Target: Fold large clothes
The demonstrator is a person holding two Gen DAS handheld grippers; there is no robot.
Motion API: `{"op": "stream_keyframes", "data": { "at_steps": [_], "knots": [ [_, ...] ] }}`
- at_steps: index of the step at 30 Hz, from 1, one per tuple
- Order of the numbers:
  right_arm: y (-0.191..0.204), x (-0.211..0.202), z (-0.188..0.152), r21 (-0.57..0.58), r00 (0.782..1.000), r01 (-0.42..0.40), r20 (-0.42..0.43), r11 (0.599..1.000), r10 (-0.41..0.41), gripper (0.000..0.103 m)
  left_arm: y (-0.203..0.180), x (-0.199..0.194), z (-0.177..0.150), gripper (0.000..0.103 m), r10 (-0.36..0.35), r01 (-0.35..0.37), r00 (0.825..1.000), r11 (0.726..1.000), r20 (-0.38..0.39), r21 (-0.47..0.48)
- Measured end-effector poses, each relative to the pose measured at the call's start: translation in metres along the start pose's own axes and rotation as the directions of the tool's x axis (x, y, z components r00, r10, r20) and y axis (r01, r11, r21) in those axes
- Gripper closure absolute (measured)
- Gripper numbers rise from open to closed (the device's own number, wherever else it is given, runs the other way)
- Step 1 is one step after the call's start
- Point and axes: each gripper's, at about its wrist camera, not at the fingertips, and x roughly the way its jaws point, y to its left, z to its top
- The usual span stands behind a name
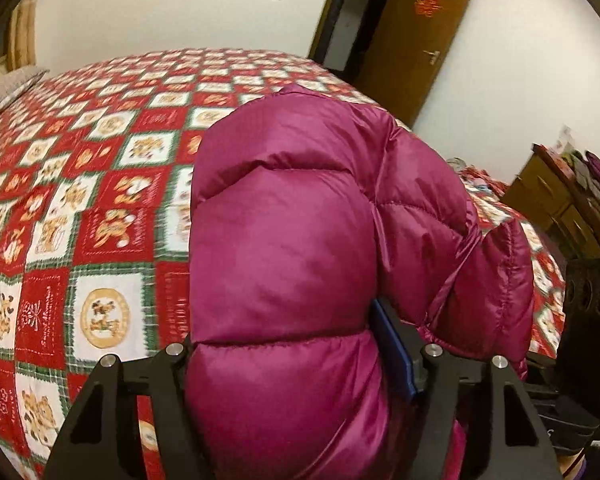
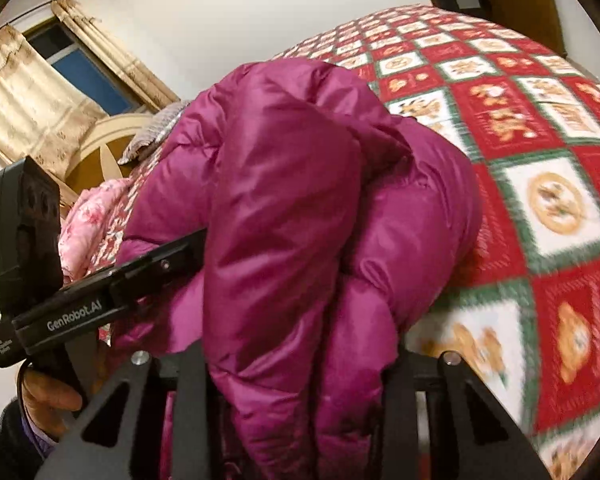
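Left wrist view: the lowest part of the frame is filled by the left claw (image 1: 288, 364), whose fingertips are hidden in one magenta down jacket (image 1: 284, 248). Only a blue pad (image 1: 392, 352) is seen on the frame-right finger, pressed into the padding; the jacket is gripped in a thick bundle between the jaws. At the right edge part of the other gripper's black body is cut off by the frame. Behind the jacket one bed (image 1: 80, 184) with a red, white and green checked cover is spread out, blurred. Farthest off, one brown door (image 1: 416, 36) stands open.

In the right wrist view the right claw (image 2: 296, 356) is closed on a narrower fold of the same jacket (image 2: 284, 208), its tips buried in fabric. At lower left, fingers of one hand (image 2: 46, 394) are wrapped round the left gripper's handle, the rest being cut off. The jacket is bunched over the bed (image 2: 548, 200). At upper left, one window (image 2: 80, 68) between two curtains is made out.
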Motion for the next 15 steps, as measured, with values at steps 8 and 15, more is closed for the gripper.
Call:
{"op": "stream_keyframes", "data": {
  "at_steps": [8,15],
  "knots": [
    [-0.02,-0.073,-0.011,0.03,0.992,0.055,0.109,0.998,-0.058,0.066,-0.059,-0.015,-0.001,0.034,-0.107,0.104,0.994,0.991,0.035,0.08],
    [-0.041,-0.107,-0.021,0.038,0.976,0.149,0.157,0.988,-0.153,0.066,-0.1,0.001,0.003,0.034,-0.172,0.17,0.985,0.977,0.003,0.126]
  ]
}}
